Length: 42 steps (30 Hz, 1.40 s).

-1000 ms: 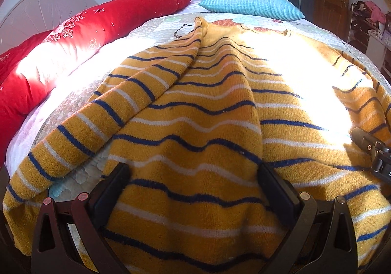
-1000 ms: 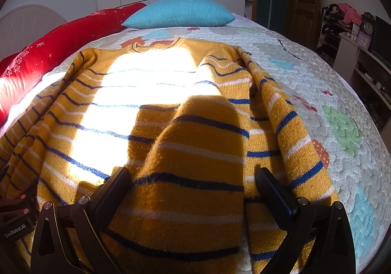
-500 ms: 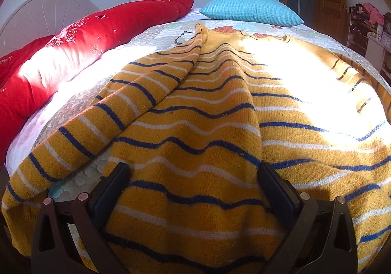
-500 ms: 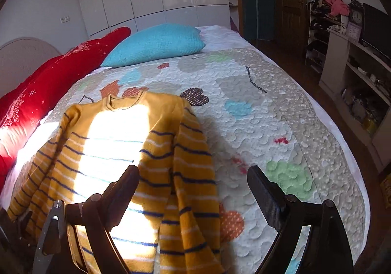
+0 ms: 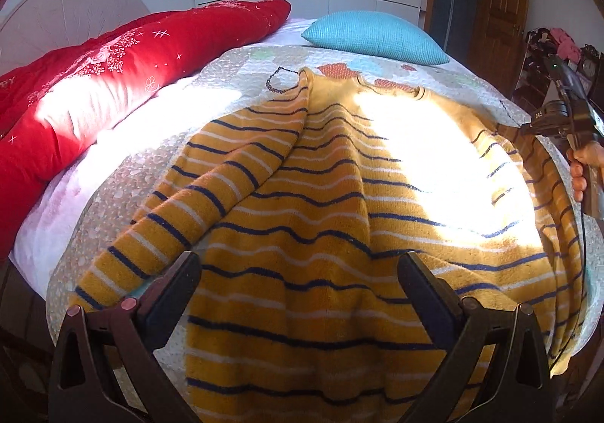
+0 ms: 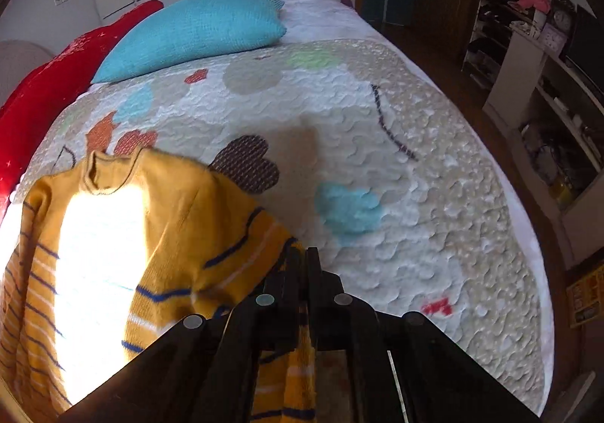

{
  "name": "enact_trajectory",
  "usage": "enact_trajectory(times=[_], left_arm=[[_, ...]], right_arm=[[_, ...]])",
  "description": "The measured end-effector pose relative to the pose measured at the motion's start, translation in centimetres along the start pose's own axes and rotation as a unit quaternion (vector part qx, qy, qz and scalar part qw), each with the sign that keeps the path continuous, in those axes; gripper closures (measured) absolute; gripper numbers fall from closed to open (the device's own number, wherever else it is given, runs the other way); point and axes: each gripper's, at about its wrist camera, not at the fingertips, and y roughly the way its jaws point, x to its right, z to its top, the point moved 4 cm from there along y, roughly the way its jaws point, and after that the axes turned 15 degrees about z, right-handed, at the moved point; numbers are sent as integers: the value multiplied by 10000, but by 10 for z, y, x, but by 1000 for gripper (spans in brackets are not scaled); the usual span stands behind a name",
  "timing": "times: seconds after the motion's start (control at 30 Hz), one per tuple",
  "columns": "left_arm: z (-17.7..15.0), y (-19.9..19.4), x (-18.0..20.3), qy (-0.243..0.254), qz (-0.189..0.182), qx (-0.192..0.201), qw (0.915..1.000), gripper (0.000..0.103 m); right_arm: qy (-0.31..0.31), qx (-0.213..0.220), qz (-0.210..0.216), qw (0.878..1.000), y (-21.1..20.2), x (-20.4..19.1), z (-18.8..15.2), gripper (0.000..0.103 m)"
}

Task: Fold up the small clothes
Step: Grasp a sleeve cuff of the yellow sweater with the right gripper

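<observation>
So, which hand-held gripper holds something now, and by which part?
The right hand-held gripper is shut on the yellow striped sweater, pinching its right sleeve. The left hand-held gripper is open above the hem, holding nothing.

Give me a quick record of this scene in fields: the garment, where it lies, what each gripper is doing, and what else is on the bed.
garment: yellow striped sweater
surface: quilted bedspread
left gripper: open, over the sweater's hem
right gripper: shut on the sweater's right sleeve
also on bed: blue pillow, red duvet
</observation>
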Motion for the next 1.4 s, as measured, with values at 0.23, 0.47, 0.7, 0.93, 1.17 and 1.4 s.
enact_trajectory(times=[0.23,0.47,0.7,0.93,1.17,1.4], left_arm=[[7,-5,-9,-148,107,-38,9998,0],[-5,8,-10,-217,-198,-360,9989,0],[-4,0,-2,-153,-381,-301,9987,0],[-1,-10,-30,-480,-188,-252,9984,0],[-8,-2,-54,-597,-74,-377,9975,0],[-10,9,-65,-754,-105,-491,9959,0]], right_arm=[[392,189,-655,9969,7,35,66,101],[403,-459,902,9940,-9,19,-22,27],[-66,-818,425,9957,4,12,-54,98],[188,-446,-993,9939,6,59,26,96],[-241,285,-551,9978,-51,14,5,40],[-46,115,1015,9948,-97,-35,-108,33]])
